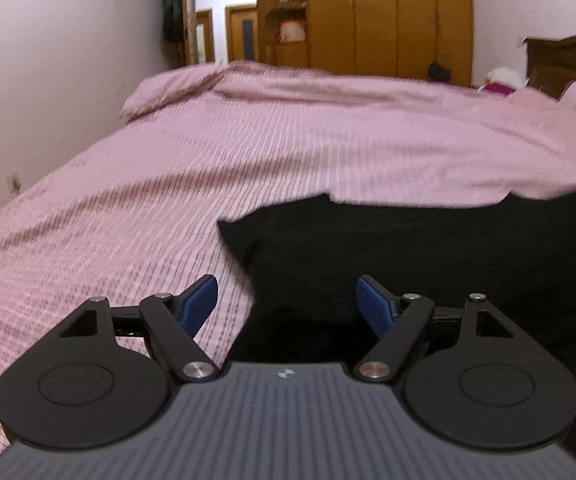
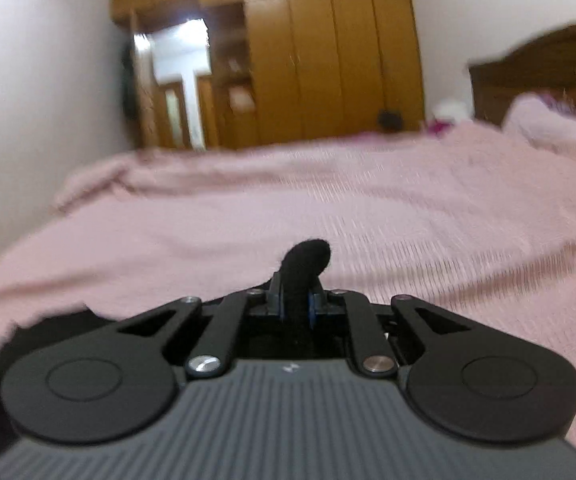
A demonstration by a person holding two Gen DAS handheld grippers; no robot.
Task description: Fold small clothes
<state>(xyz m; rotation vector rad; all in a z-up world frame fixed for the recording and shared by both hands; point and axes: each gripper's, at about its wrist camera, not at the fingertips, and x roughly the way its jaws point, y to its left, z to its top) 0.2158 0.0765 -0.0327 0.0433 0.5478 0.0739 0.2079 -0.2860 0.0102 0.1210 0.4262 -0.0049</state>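
Observation:
A black garment (image 1: 427,264) lies on the pink bedspread (image 1: 208,160), spread toward the right in the left wrist view. My left gripper (image 1: 287,300) is open, its blue pads apart just above the garment's left edge. My right gripper (image 2: 295,300) is shut on a fold of the black garment (image 2: 305,260), which sticks up as a rounded loop between the pads. More black cloth (image 2: 48,332) shows low at the left of the right wrist view.
The pink bedspread (image 2: 327,208) covers a wide bed. A wall (image 1: 48,60) runs along the left side. A wooden wardrobe (image 1: 387,16) and a doorway stand beyond the bed. A dark headboard (image 1: 567,60) and pillows are at the far right.

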